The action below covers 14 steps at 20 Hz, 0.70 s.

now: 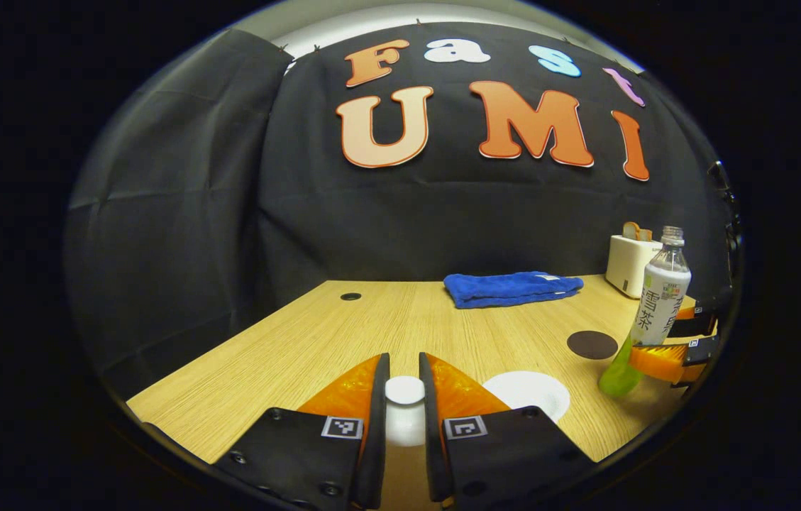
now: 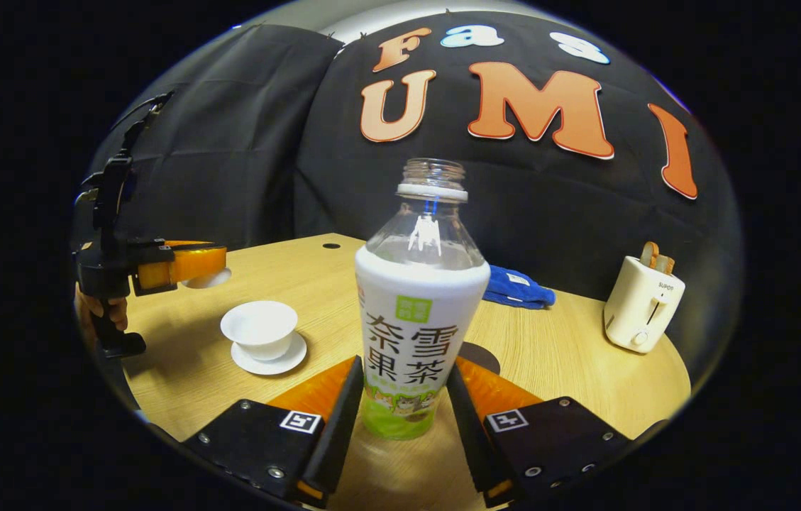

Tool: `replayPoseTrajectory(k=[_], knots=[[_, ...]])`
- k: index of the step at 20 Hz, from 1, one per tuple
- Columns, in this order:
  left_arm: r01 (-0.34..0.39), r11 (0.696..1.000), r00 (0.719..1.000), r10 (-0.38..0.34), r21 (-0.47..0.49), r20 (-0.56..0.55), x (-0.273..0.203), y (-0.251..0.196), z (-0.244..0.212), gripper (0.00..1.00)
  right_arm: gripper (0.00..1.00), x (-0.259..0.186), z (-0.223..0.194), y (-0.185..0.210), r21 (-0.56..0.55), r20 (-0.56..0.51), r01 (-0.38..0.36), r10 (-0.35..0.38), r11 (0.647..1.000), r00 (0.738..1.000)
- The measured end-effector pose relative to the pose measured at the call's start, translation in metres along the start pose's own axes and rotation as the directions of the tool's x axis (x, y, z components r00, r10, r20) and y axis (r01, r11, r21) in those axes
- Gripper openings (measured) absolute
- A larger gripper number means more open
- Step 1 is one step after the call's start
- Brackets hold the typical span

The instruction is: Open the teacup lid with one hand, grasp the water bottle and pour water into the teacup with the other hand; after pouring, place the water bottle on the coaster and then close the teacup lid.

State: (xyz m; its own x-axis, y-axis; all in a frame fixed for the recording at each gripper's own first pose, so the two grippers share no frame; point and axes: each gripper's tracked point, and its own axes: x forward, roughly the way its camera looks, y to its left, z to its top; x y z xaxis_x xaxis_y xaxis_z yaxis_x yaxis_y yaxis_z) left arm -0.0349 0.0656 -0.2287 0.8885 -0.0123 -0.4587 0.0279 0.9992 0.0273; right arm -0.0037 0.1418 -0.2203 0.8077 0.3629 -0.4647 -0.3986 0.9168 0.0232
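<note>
My left gripper [image 1: 404, 362] is shut on the white teacup lid [image 1: 404, 392], held above the wooden table. The open white teacup [image 1: 528, 394] sits just right of it; in the right gripper view the teacup [image 2: 260, 328] stands on its saucer [image 2: 269, 360]. My right gripper [image 2: 404, 369] is shut on the uncapped water bottle [image 2: 418, 319], which has a white label and a green base. From the left gripper view the bottle [image 1: 659, 305] leans slightly at the far right. The dark round coaster [image 1: 592, 345] lies between cup and bottle.
A folded blue towel [image 1: 512, 287] lies at the back of the table [image 1: 315, 341]. A white toaster [image 2: 641, 305] stands at the back right. A hand [image 2: 98, 305] holds the left gripper [image 2: 184, 266], with the lid [image 2: 207, 279], left of the cup.
</note>
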Motion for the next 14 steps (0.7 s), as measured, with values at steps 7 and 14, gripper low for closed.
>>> replayPoseTrajectory(k=[7,14], knots=[[-0.071,0.997,0.997,0.071,0.004,0.006,-0.007,0.032,-0.006,0.28,0.66,0.006,0.023,-0.018,-0.333,0.035,0.147,-0.143,0.932,0.989],[-0.107,0.994,0.994,0.107,0.014,0.004,-0.022,0.059,-0.013,0.28,0.68,0.016,0.033,-0.018,-0.627,0.054,0.181,-0.189,0.758,0.980]])
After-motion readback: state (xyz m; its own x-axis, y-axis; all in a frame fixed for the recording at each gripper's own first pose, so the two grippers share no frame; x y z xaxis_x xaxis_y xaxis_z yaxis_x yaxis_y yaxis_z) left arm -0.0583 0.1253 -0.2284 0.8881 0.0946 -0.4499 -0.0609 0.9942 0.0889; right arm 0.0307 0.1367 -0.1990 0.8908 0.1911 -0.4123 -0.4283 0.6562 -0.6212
